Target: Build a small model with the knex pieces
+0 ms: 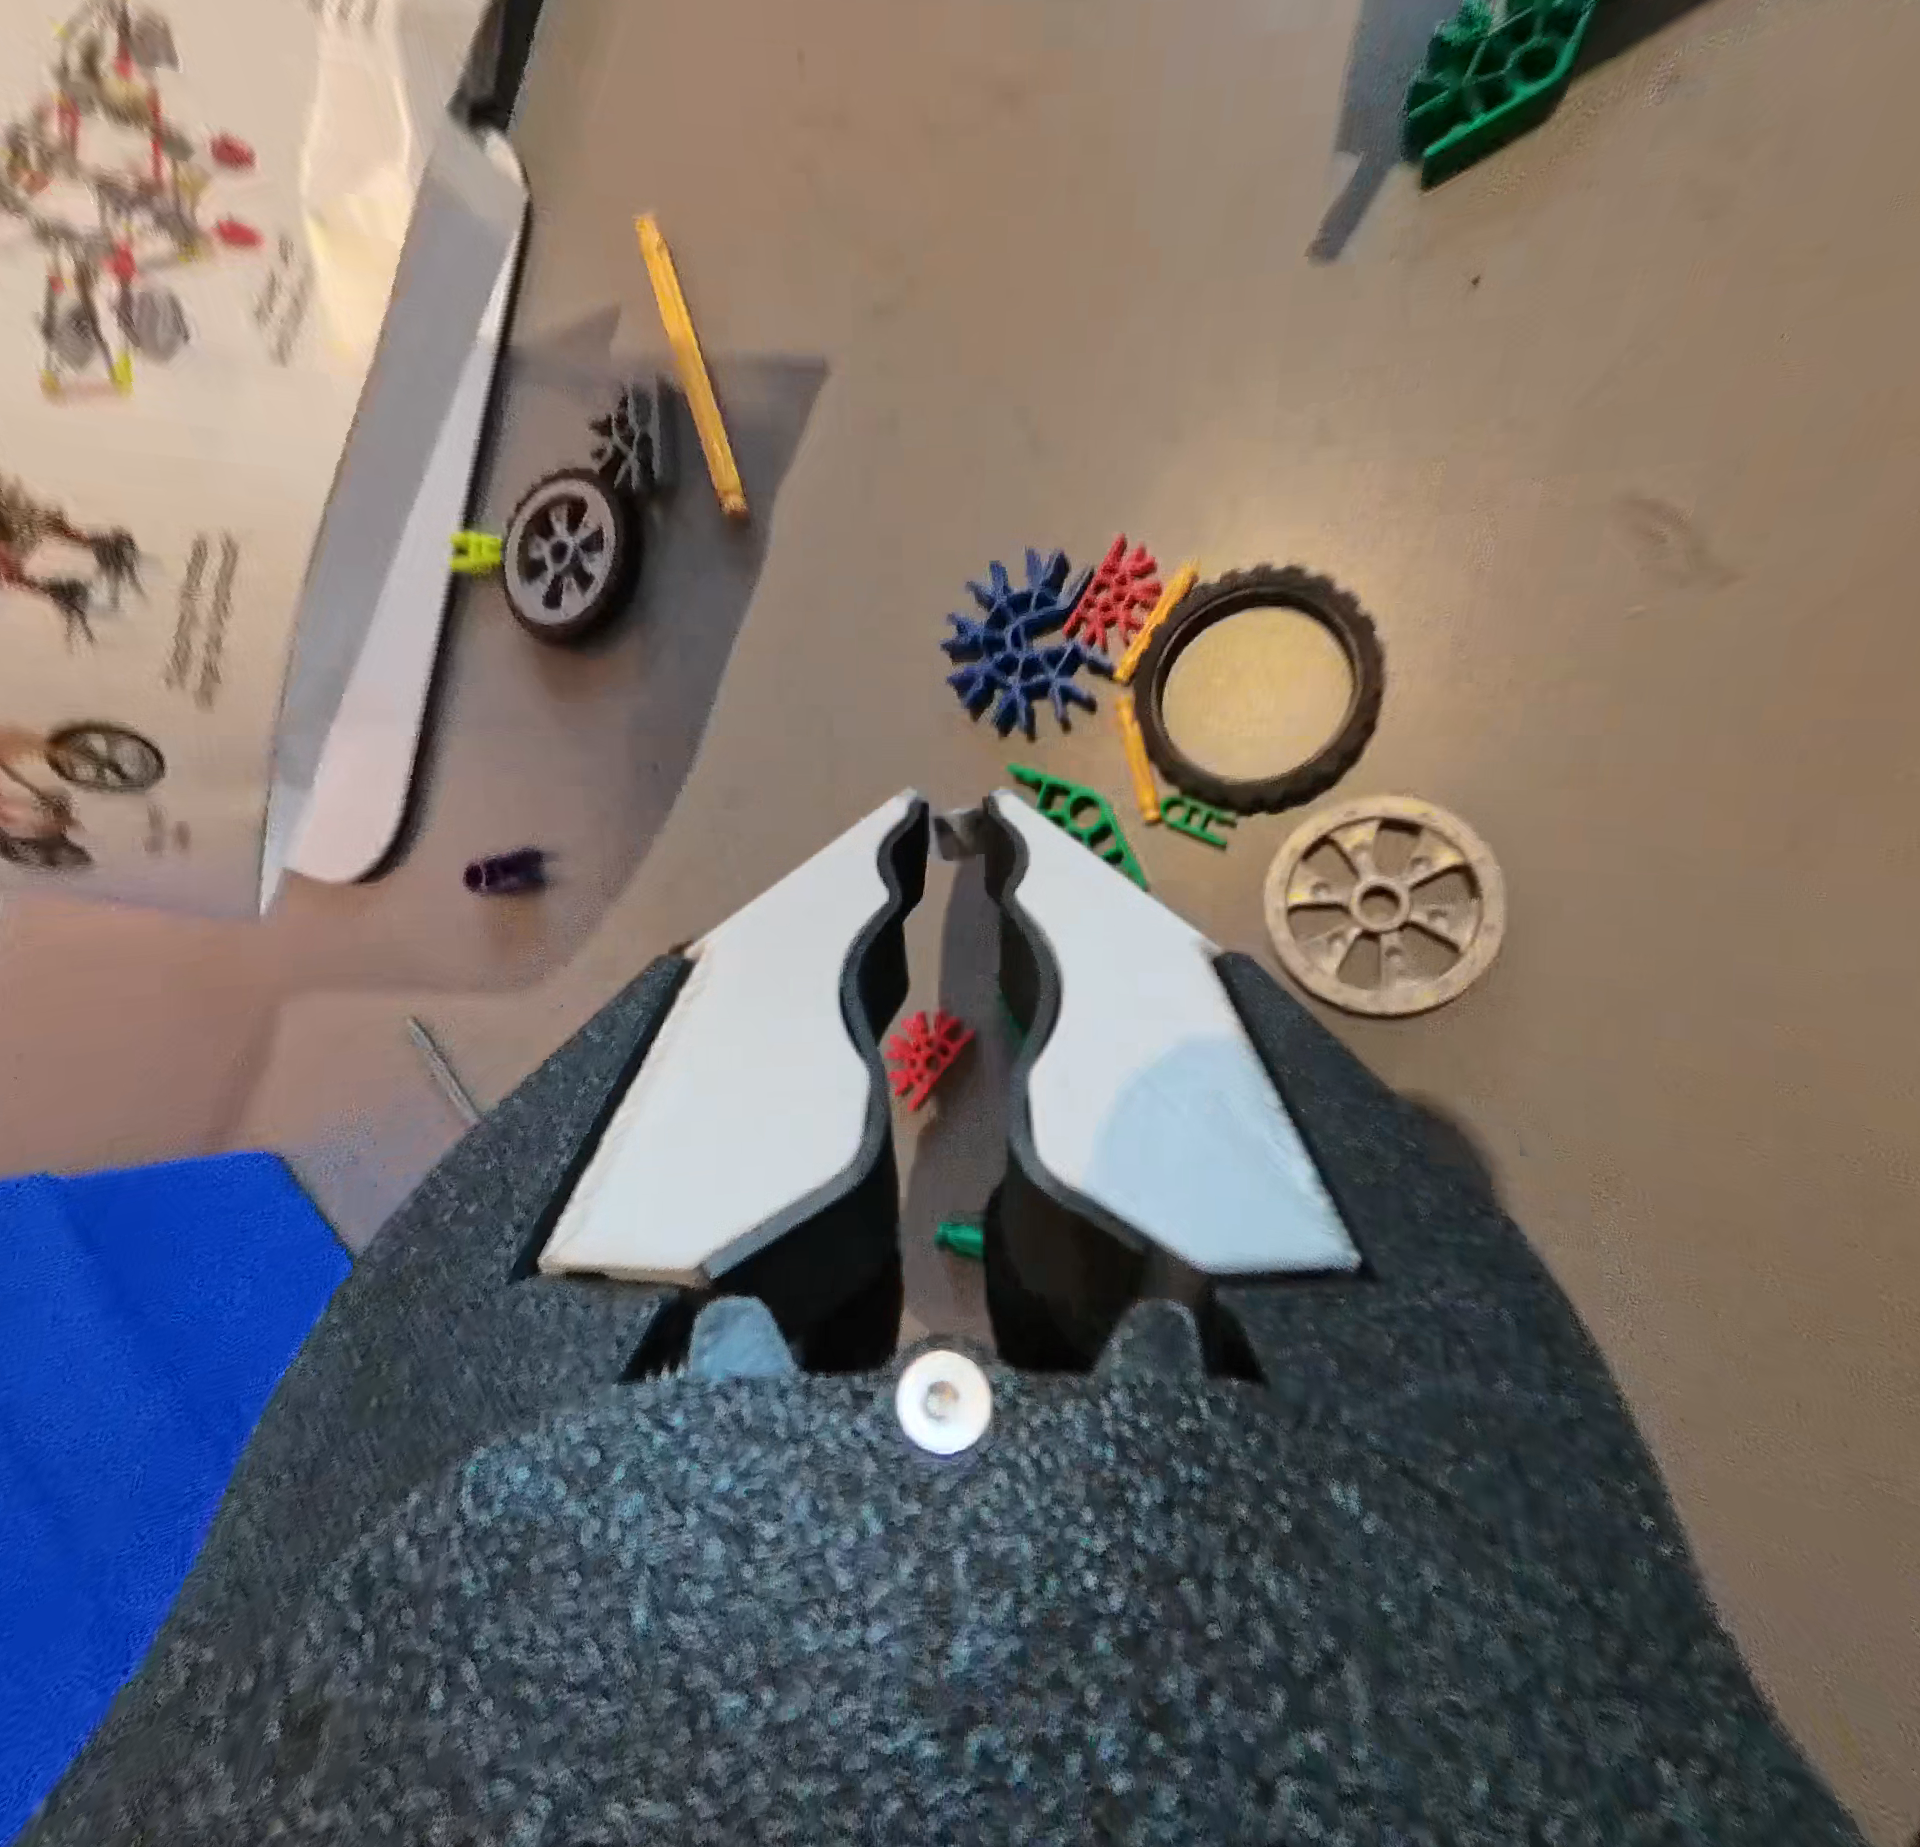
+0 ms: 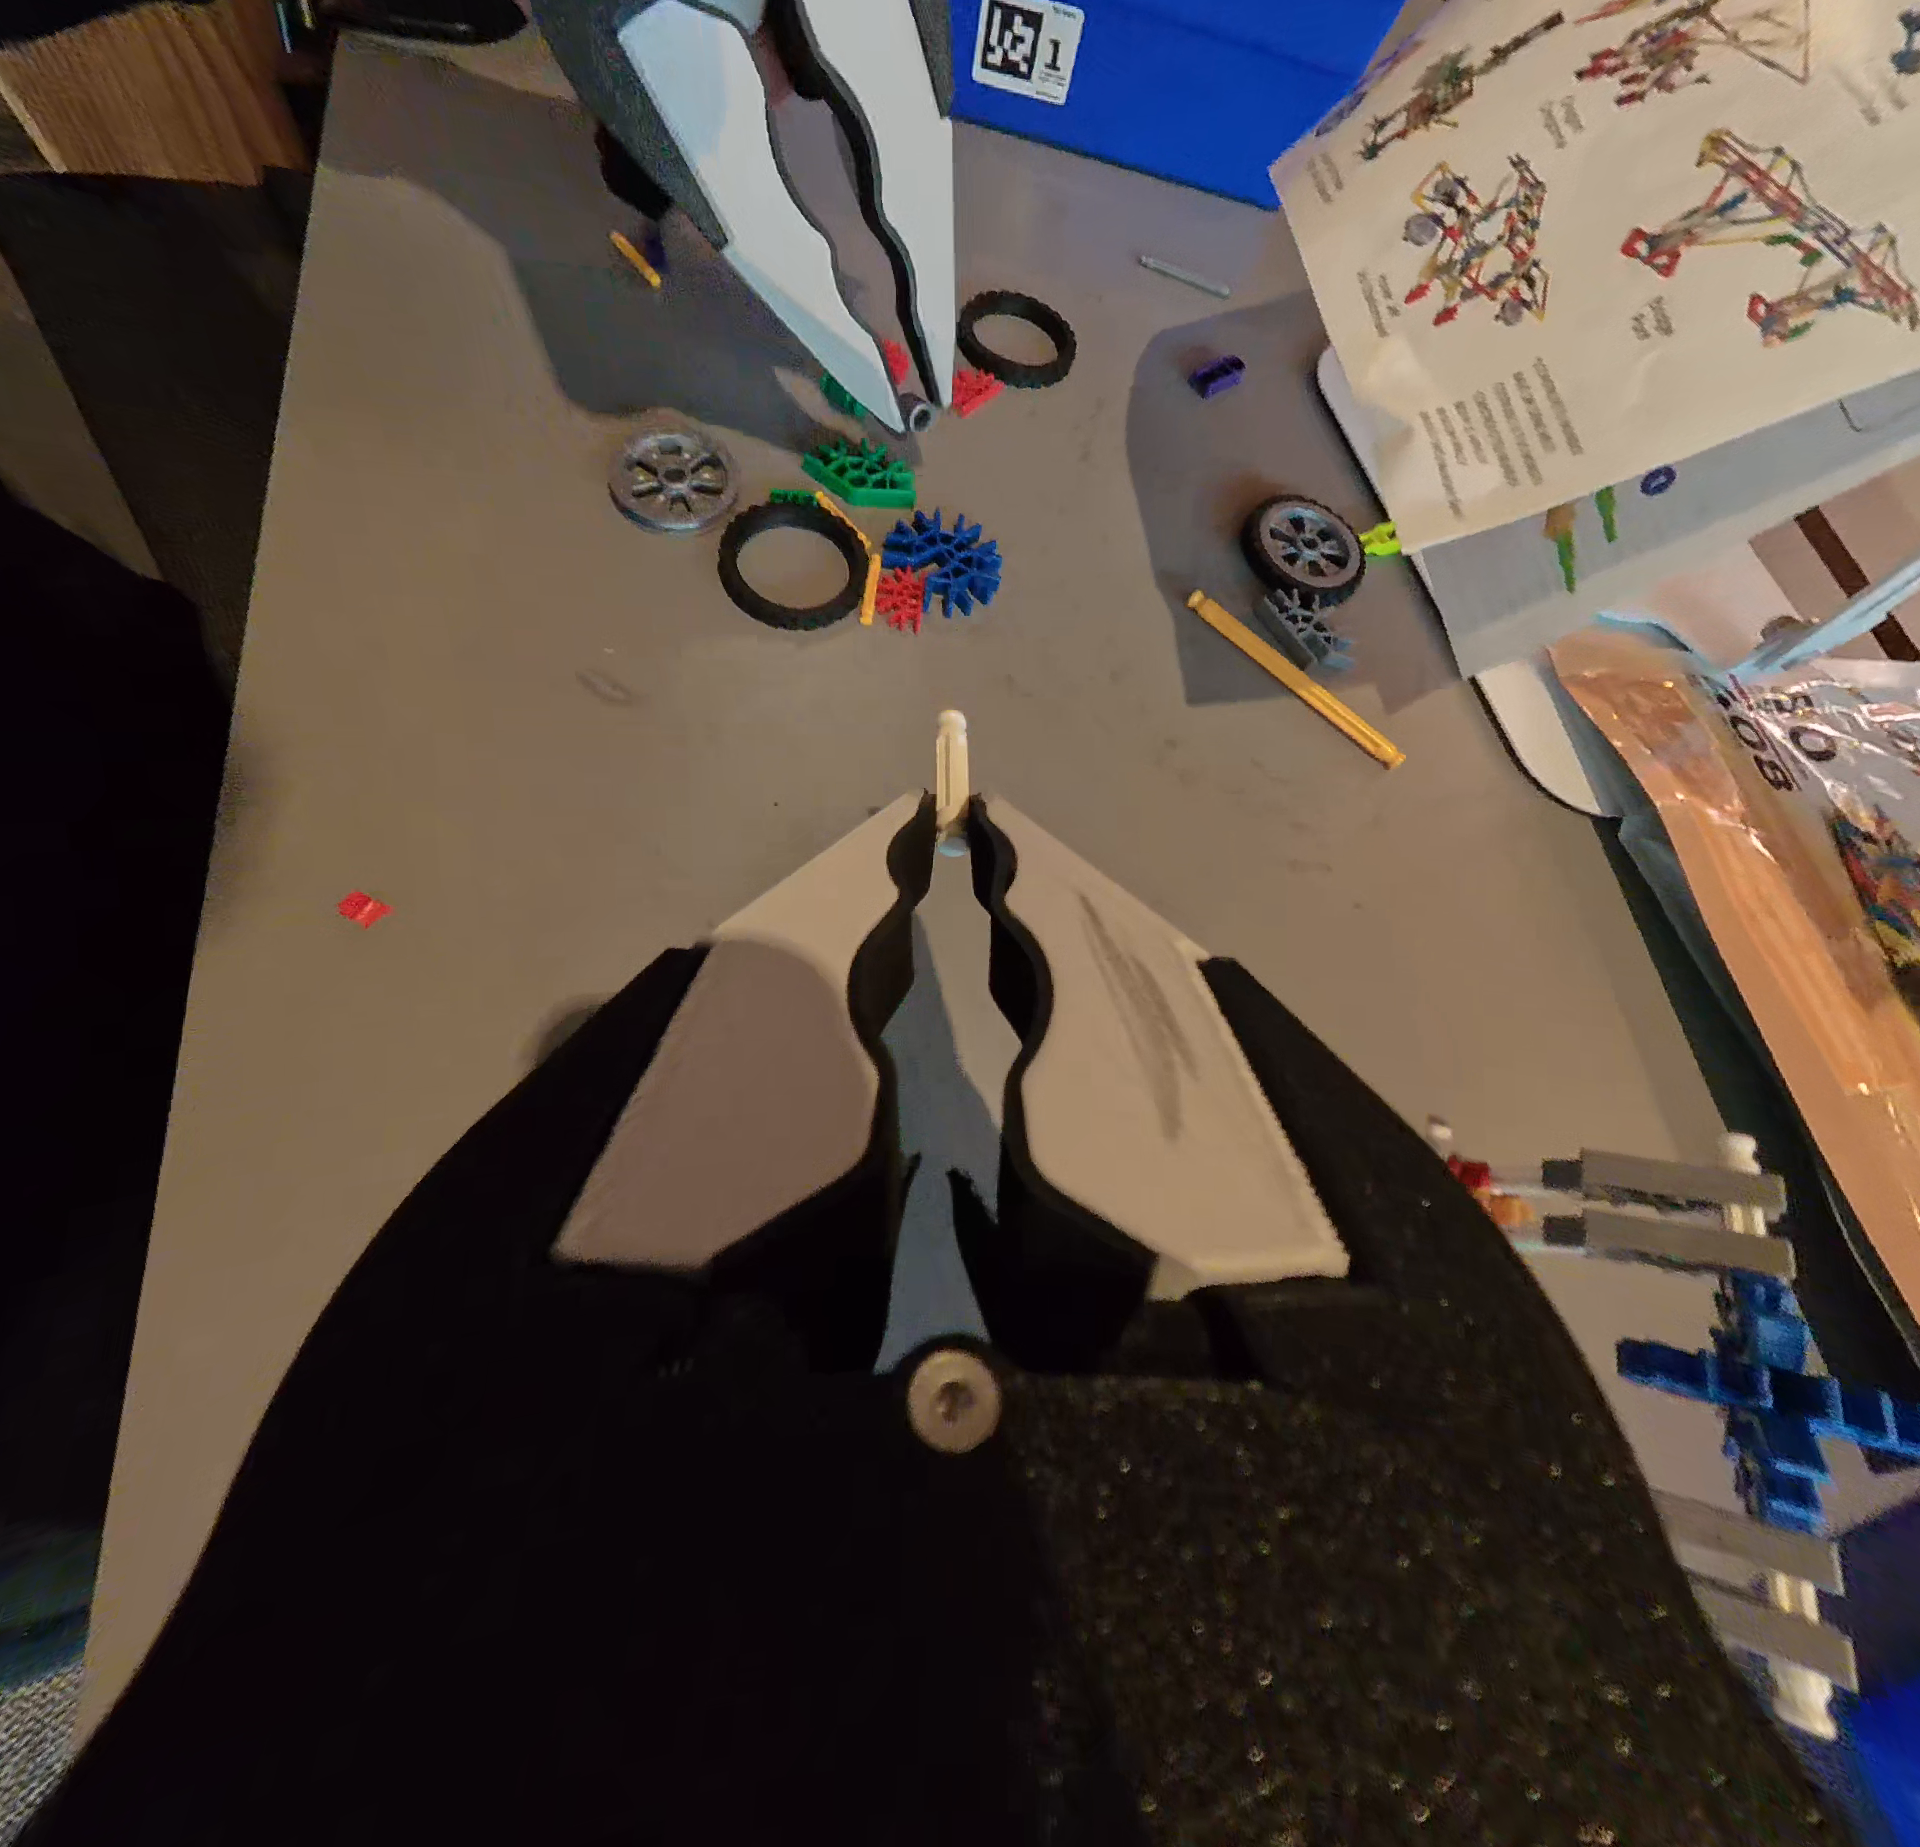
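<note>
My left gripper (image 1: 958,818) is shut on a small grey connector piece (image 1: 956,836), low over the grey table (image 1: 1351,395). In the right wrist view it (image 2: 920,407) comes down from the top with the grey piece (image 2: 921,413) at its tips. Next to it lie a green connector (image 1: 1081,821), a blue snowflake connector (image 1: 1013,644), a red connector (image 1: 1117,592) and a black tyre ring (image 1: 1257,691). My right gripper (image 2: 951,808) is shut on a white rod (image 2: 951,753) that points forward, above bare table.
A grey wheel hub (image 1: 1384,904), a tyred wheel (image 2: 1304,548), a long yellow rod (image 2: 1294,680) and a second tyre (image 2: 1016,339) lie about. A picture sheet (image 2: 1621,187), a blue box (image 2: 1174,52) and a plastic bag (image 2: 1766,862) stand far and right. A blue-grey assembly (image 2: 1766,1382) is near right. About 15 centimeters separates my left fingertips from my right. The grey wheel hub (image 1: 1384,904) sits 7 centimeters or so from the ends of my left fingers. It turns up in the right wrist view (image 2: 673,474) as well.
</note>
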Demonstrator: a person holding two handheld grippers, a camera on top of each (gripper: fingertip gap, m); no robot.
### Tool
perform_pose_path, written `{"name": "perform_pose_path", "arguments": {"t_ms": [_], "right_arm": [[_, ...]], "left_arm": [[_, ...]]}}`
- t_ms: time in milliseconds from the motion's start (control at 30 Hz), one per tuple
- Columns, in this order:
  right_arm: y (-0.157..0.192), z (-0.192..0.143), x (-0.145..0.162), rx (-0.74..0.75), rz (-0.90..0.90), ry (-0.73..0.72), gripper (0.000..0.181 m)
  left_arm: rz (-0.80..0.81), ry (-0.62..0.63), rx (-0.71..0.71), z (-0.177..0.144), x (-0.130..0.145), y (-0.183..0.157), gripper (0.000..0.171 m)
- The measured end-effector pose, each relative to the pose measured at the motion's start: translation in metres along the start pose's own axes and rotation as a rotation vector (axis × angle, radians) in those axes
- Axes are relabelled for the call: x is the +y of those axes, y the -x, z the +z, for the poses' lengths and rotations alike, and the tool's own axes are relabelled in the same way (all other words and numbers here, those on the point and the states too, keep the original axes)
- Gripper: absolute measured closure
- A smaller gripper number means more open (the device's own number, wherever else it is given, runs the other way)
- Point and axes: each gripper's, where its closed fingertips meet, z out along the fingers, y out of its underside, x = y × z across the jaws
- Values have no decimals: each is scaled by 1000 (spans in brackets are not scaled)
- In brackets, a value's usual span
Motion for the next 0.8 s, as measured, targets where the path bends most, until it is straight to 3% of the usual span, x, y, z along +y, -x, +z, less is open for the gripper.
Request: {"name": "perform_pose_path", "arguments": {"t_ms": [200,500,633,800], "right_arm": [[2,-5,9,0,1,23,176],[24,-3,1,-24,-73,40,176],[28,-2,-2,-52,-79,47,176],[31,-3,-5,-91,-85,47,176]], "left_arm": [[-42,-24,-9,-1,2,1,149],[146,-288,40,-3,-104,-54,146],[215,-298,54,8,-122,-72,149],[217,-303,57,15,-127,-78,166]]}}
